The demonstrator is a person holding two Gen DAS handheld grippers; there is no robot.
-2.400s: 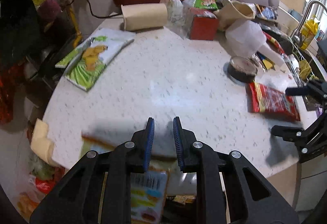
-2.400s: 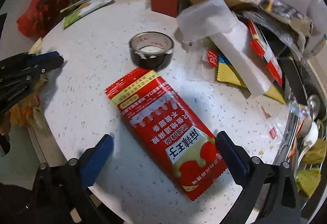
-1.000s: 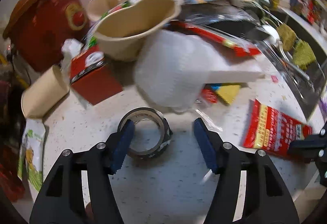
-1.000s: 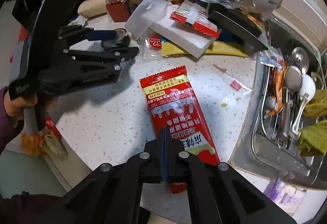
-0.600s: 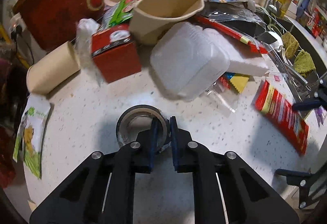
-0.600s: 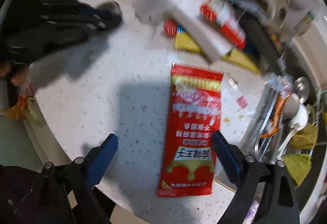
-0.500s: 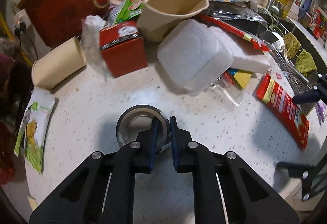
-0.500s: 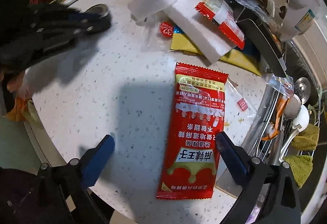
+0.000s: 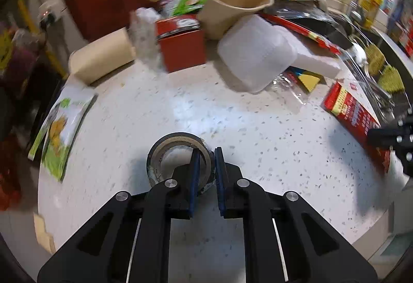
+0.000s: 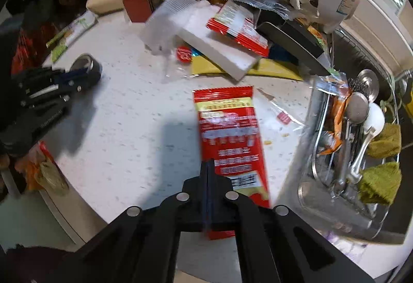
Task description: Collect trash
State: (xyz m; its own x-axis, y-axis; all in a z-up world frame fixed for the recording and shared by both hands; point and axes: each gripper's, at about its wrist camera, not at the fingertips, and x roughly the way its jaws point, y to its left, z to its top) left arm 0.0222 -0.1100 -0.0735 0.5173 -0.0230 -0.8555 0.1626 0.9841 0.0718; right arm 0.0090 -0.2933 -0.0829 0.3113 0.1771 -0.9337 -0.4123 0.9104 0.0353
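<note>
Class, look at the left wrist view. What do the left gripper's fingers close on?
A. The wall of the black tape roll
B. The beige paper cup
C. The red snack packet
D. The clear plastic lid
A: the left gripper has one finger inside the ring of the tape roll and the other outside, pinching its wall above the white countertop.

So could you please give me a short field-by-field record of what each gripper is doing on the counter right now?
surface: white speckled counter
left gripper: shut on the wall of the tape roll
right gripper: shut on the near end of the red snack packet
nearby clutter: clear plastic container, red box
</note>
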